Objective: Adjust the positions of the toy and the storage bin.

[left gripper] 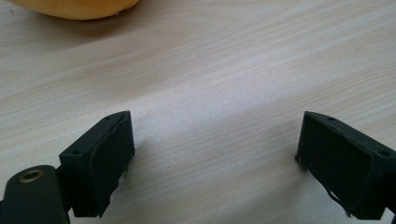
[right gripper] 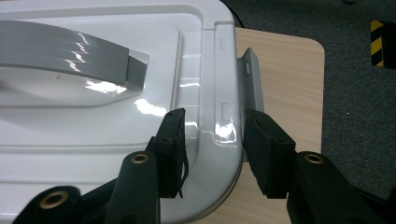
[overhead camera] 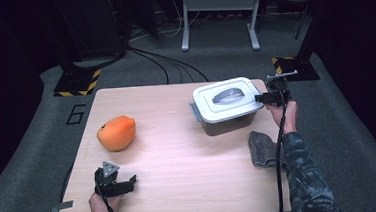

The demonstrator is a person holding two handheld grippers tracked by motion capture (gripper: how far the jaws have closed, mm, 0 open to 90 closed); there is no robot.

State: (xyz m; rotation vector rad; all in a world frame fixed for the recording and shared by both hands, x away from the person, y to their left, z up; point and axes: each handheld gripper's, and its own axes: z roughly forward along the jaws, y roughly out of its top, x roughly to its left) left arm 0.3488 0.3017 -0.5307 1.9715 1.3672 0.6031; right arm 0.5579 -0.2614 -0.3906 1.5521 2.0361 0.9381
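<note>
Dim room beyond, grey carpet all around, metal frame legs at the far end, yellow-and-black striped floor plates to left and right. Pale wood-grain surface in the middle.

Toward the far right of that surface: grey container capped by a white lid with a grey handle across its top. Right gripper level at the lid's right edge, held by the right hand, black cable trailing back along a camouflage sleeve. Seen from the right gripper view: jaws partly closed, straddling the raised rim of the lid, one pad on top of the lid just inside the rim, the other just outside it by the grey latch tab. Firm pressure on the rim: cannot tell; a narrow gap seems to remain on the outer side.

Near the front right edge, close to the sleeve: crumpled grey cloth.

Left half: orange papaya-like fruit, lying well apart from the container. Left gripper low at the near left corner, in the left hand, jaws wide apart over bare wood, nothing between them, fruit just beyond at the top of the left gripper view.
</note>
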